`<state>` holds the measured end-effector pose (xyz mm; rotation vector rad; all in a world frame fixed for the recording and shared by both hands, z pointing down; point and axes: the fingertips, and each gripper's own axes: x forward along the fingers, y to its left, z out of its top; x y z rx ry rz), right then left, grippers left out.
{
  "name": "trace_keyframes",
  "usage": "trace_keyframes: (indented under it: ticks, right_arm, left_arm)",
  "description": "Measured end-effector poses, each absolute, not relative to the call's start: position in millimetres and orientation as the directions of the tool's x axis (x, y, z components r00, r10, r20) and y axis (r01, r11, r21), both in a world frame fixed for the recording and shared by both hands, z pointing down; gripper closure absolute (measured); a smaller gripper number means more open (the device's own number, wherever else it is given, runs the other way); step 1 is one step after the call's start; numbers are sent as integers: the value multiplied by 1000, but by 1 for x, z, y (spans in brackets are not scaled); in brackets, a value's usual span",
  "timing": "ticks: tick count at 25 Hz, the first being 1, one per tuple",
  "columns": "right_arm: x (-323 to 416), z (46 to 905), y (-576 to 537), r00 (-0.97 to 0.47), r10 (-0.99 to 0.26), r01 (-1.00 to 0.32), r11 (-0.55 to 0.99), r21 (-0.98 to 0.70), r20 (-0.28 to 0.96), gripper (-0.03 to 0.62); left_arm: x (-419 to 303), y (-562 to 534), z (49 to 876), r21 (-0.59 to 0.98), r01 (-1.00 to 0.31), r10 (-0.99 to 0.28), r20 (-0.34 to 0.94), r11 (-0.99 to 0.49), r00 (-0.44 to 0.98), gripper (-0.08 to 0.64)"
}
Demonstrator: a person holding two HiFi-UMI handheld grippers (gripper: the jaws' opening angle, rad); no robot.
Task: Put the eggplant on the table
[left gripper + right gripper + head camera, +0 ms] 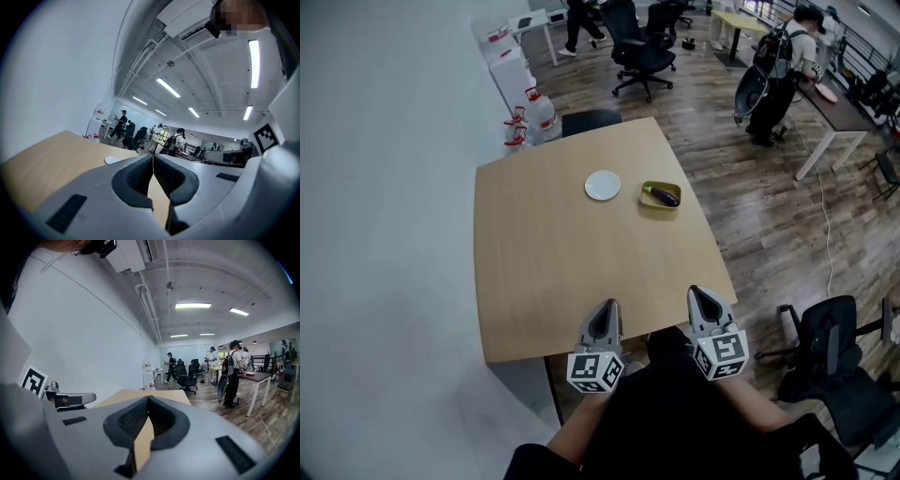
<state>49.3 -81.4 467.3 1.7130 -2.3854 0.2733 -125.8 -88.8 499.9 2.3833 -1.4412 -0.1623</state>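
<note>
A purple eggplant lies in a shallow olive-green dish toward the far right of the wooden table. Beside the dish, to its left, sits a small white plate, also visible as a pale disc in the left gripper view. My left gripper and right gripper hover side by side at the table's near edge, far from the eggplant. Both are shut with their jaw tips touching and nothing between them. The right gripper view shows only the table's far part past its tips.
A white wall runs along the table's left side. Water bottles and a dark chair stand behind the far edge. Black office chairs are to my right on the wood floor. People stand at desks in the background.
</note>
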Motion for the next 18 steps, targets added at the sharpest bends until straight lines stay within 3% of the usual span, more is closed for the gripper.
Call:
trace_keyframes:
  ticks: [18]
  right_arm:
    - [65,456,-114,-272,-937,-962,269,-43,220,532]
  left_arm:
    - [-111,-127,501,358,-830,-867,95,-428,489,545]
